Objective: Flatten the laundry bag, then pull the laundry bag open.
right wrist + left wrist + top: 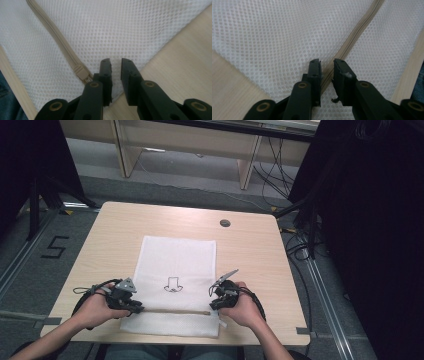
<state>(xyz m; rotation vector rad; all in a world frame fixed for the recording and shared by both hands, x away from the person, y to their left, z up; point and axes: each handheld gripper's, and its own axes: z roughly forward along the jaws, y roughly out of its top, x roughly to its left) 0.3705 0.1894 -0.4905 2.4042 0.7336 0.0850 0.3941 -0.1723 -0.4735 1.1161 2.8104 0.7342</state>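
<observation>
- White mesh bag [177, 265] lies flat on the wooden surface [100, 245], roughly centred, its near edge close to the surface's near rim.
- Beige zipper [175, 311] runs across the bag near that edge, left to right in the high view; also seen in the left gripper view [352, 40] and right gripper view [57, 40].
- Small black print [173, 285], hat-and-moustache shape I think (too small to be sure), sits on the bag just beyond the zipper's mid part.
- Left tool [134, 307] sits at the zipper's left end, w/ the person's left hand [95, 309] behind it. In its own view [327, 67] the jaws stand a little apart, straddling the zipper line; pads press on nothing.
- Right tool [214, 306] sits at the zipper's right end, right hand [245, 307] behind. Its own view [115, 66] shows jaws slightly parted over the bag's corner, nothing pinched between them.
- Zipper pull end [81, 72] lies just beside the right tool's left-hand jaw in that view; touching or not, can't tell.
- Bag's right edge, by the zipper, meets bare surface under the right tool.
- Dark round grommet [225, 223] in the surface, well beyond the bag's far right corner.
</observation>
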